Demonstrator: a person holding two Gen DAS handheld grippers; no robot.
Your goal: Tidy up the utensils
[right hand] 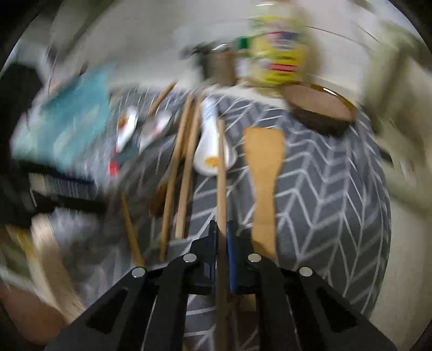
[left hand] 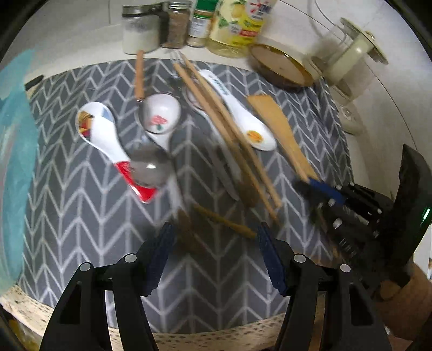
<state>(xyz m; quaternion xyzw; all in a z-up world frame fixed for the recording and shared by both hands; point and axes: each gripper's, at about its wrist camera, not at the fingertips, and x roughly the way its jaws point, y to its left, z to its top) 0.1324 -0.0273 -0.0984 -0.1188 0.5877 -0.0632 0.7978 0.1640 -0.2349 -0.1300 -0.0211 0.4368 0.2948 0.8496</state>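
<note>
Utensils lie scattered on a grey chevron mat [left hand: 81, 216]. White ceramic spoons [left hand: 108, 137] [left hand: 162, 113] [left hand: 243, 116], wooden chopsticks [left hand: 224, 127], a wooden spatula [left hand: 280, 129] and a metal spoon [left hand: 151, 167] are in the left wrist view. My left gripper [left hand: 213, 251] is open and empty above the mat's near part, by small dark wooden sticks [left hand: 224, 221]. My right gripper [right hand: 222, 235] is shut on a wooden stick [right hand: 221, 172] and also shows in the left wrist view [left hand: 324, 189]. The spatula [right hand: 264, 167] lies just right of it.
Spice jars [left hand: 175, 24], a yellow bottle [left hand: 237, 27] and a glass jar [left hand: 348, 54] stand behind the mat. A brown shallow bowl [left hand: 280, 67] sits at its far right corner. A teal object [left hand: 13, 135] is at the left. The counter edge [left hand: 189, 340] is close below.
</note>
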